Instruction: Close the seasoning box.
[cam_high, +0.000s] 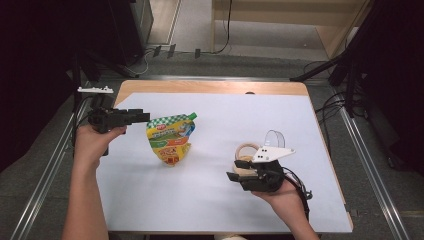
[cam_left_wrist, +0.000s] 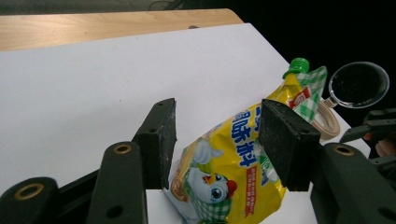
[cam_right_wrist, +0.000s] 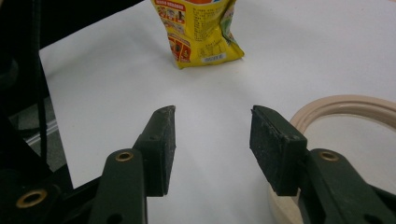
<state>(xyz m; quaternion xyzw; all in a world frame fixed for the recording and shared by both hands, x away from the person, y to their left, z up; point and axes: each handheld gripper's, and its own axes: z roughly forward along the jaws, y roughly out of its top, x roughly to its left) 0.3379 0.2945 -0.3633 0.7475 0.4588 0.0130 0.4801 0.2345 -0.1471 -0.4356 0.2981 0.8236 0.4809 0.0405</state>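
The left gripper (cam_high: 142, 117) stands half open just beside the yellow and green plastic spouted seasoning pouch (cam_high: 171, 138); in the left gripper view the pouch (cam_left_wrist: 233, 172) lies between the jaws, with a gap at the left pad and the right pad at or near the pouch's side, so it looks unclamped. To take it well, I would centre the pads on the full middle of the pouch, below the green screw cap (cam_left_wrist: 297, 66), and close gently so the soft film does not buckle or tip.

The pouch stands upright on the white sheet over the wooden table (cam_high: 210, 87), left of centre. The left hand (cam_high: 95, 140) holds its gripper level, pointing right toward the pouch.

The right gripper (cam_high: 234, 176) is also half open with nothing between its jaws. It points left, its right jaw just beside the beige ring-shaped tape roll (cam_right_wrist: 345, 109); the right hand (cam_high: 282, 195) cradles it from below, near the table's front.
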